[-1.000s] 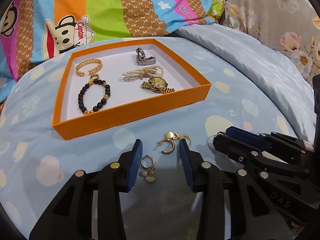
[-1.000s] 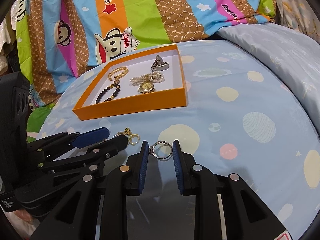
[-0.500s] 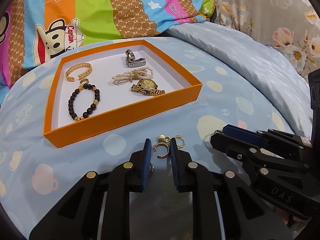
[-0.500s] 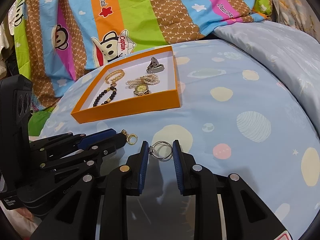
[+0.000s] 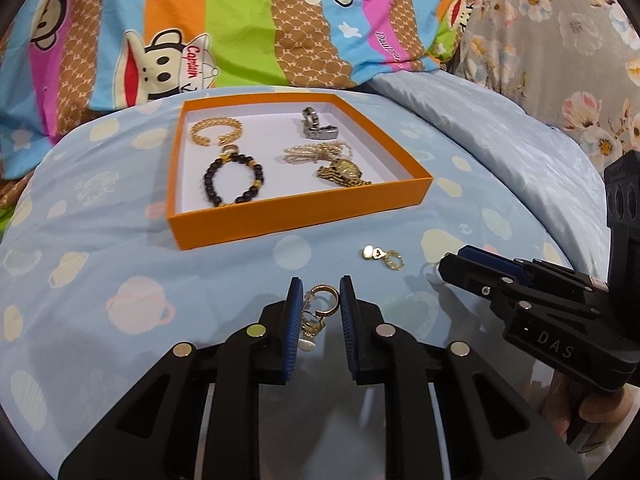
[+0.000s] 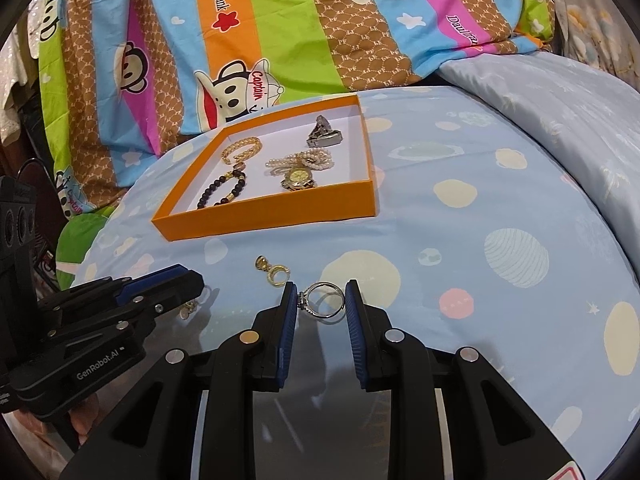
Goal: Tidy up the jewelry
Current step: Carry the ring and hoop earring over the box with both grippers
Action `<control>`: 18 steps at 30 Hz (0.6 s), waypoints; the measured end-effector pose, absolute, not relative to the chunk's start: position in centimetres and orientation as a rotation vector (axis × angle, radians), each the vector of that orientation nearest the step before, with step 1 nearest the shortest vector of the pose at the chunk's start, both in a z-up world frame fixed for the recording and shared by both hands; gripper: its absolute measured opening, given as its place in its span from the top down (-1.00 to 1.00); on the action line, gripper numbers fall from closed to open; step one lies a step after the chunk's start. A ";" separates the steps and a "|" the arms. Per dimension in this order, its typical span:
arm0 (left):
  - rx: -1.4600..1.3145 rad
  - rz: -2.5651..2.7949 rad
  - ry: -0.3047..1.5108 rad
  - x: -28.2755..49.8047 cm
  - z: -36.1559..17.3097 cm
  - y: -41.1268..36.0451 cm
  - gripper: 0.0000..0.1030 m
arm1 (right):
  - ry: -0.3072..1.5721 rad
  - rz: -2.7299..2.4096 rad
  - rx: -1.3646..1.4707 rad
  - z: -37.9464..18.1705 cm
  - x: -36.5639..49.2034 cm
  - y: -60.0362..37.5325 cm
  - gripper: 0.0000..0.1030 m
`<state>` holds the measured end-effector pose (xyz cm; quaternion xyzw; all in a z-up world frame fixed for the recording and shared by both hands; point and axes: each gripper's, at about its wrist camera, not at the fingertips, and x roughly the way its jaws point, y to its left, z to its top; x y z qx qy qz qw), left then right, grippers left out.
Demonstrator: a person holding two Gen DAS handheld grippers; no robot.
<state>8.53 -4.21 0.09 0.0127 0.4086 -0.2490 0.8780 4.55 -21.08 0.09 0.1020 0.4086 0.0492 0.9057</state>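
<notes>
My left gripper (image 5: 320, 296) is shut on a gold hoop earring (image 5: 323, 304) with pearl drops and holds it above the blue bedsheet. My right gripper (image 6: 322, 300) is shut on a silver ring (image 6: 323, 300), just over the sheet. A second gold earring (image 5: 382, 258) lies loose on the sheet between the grippers; it also shows in the right wrist view (image 6: 272, 270). The orange tray (image 5: 304, 216) beyond holds a gold chain bracelet (image 5: 216, 131), a black bead bracelet (image 5: 234, 180), a pearl strand (image 5: 316, 150), a gold watch (image 5: 342, 172) and a silver clasp (image 5: 318, 128).
A striped cartoon-monkey quilt (image 5: 240, 20) is piled behind the tray. A floral pillow (image 5: 560, 40) and a plain blue duvet (image 5: 500, 140) lie at the right. The sheet falls away at the left (image 6: 80, 240).
My left gripper closed on the hoop earring and lifted it leftward, away from the other gold earring. My right gripper stayed shut on the ring, nearly still.
</notes>
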 end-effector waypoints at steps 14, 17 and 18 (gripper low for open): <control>0.057 -0.482 0.789 9.7 2.2 -3.1 0.65 | 0.833 0.153 0.162 1.9 6.3 -19.9 0.54; 0.076 -0.482 0.765 10.5 2.9 -3.5 0.65 | 0.815 0.153 0.134 2.8 7.6 -19.6 0.54; 0.079 -0.484 0.759 10.8 3.0 -3.7 0.65 | 0.811 0.156 0.127 3.1 8.1 -19.4 0.54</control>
